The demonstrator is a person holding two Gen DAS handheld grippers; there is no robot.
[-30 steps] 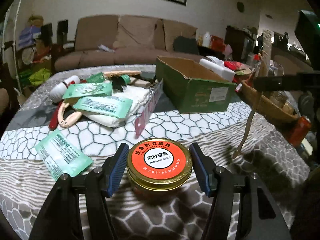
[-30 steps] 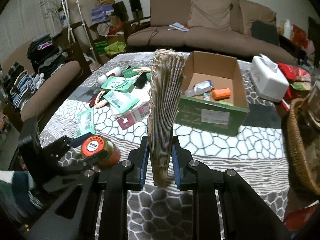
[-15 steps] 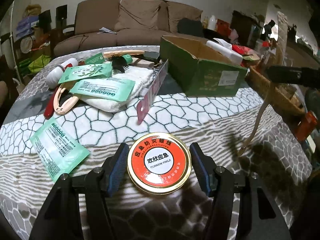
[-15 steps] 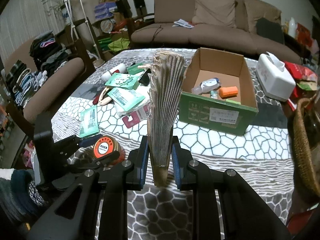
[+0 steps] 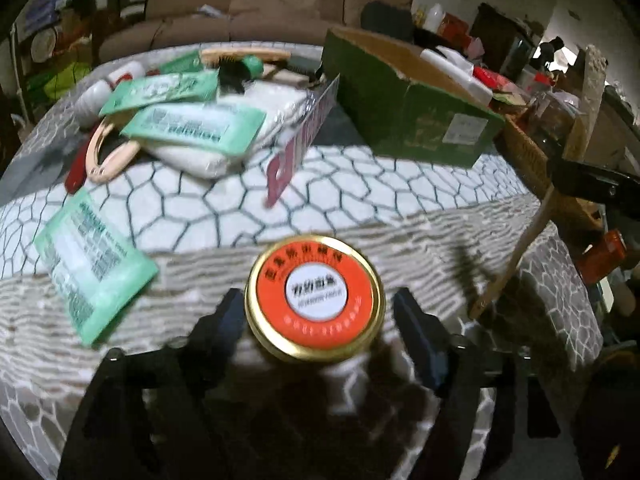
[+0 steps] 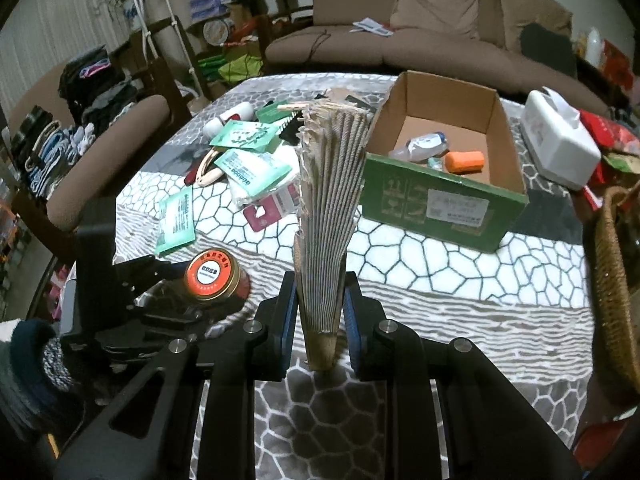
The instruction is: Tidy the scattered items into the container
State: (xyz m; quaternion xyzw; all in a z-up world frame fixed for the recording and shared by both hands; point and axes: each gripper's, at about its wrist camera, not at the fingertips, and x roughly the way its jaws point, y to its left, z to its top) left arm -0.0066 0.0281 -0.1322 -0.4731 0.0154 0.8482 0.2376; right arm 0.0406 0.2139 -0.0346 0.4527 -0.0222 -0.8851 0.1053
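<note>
My left gripper is shut on a jar with an orange and gold lid and holds it above the patterned cloth; it also shows in the right wrist view. My right gripper is shut on a folded paper fan standing upright between its jaws; the fan shows at the right in the left wrist view. The green cardboard box stands open ahead of the fan, with a small bottle and an orange item inside. The box also shows in the left wrist view.
A heap of green packets, a white cloth, a pink card, a comb and a white bottle lies left of the box. One green packet lies apart. A white tissue box and a wicker basket stand at the right.
My left gripper has risen and tilted down with the jar, so the table looks lower. The right gripper has lifted slightly with the fan still clamped.
</note>
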